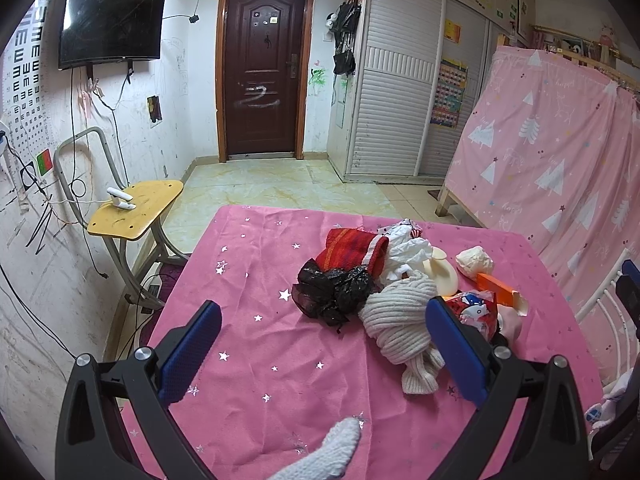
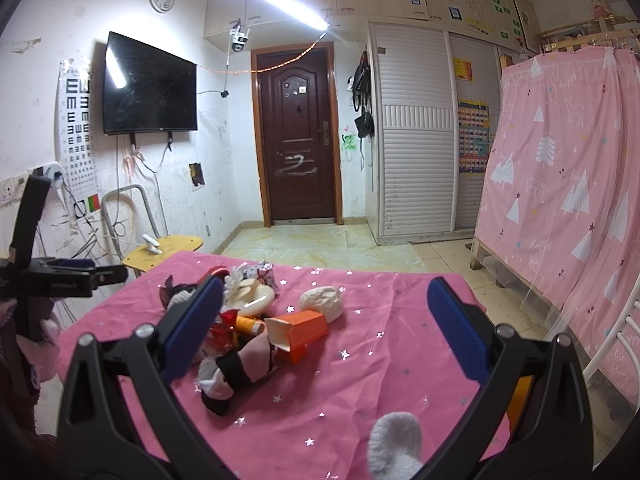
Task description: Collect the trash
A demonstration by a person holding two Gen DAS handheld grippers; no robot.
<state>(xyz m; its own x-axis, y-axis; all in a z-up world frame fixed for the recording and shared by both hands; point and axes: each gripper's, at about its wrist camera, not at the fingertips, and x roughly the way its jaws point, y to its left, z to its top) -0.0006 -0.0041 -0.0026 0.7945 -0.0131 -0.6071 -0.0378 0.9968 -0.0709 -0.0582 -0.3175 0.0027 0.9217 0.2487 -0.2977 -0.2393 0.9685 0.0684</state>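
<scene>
Left tongs (image 1: 323, 336) and right tongs (image 2: 325, 328), both spread wide and gripping nothing, hover above a counter (image 1: 256, 280) draped in pink, star-spangled cloth.

Nearest each camera, a white knitted fingertip (image 1: 340, 440) pokes up between the arms of the tongs (the same kind of tip appears in the right view).

Left view: a cream ribbed knit garment (image 1: 400, 320) lies just inside the right-hand blue pad (image 1: 456, 348), partly hidden behind it. Beside that pad sits a red printed wrapper (image 1: 474, 308). Between the pads and slightly beyond them rests a crumpled black plastic bag (image 1: 334, 290), touching the knit. Beyond the bag lie a red striped cloth (image 1: 352, 250) and crumpled white paper (image 1: 408, 252), both part of one heap. To the right of the paper stands a cream plastic piece (image 1: 442, 276), then a wadded white tissue ball (image 1: 474, 262) and an open orange carton (image 1: 498, 290).

Right view: a pink-and-black sock bundle (image 2: 240, 364) lies just inside the left-hand pad (image 2: 192, 328), the orange carton touching it toward the middle of the gap, and the tissue ball just beyond the carton.

Beyond the counter, left of both tongs, a yellow stool (image 1: 136, 208) carries a small white device (image 1: 120, 198). Farthest away are a dark wooden door (image 1: 264, 68), a wall-mounted television (image 1: 110, 16) and a white slatted wardrobe (image 1: 396, 80).
</scene>
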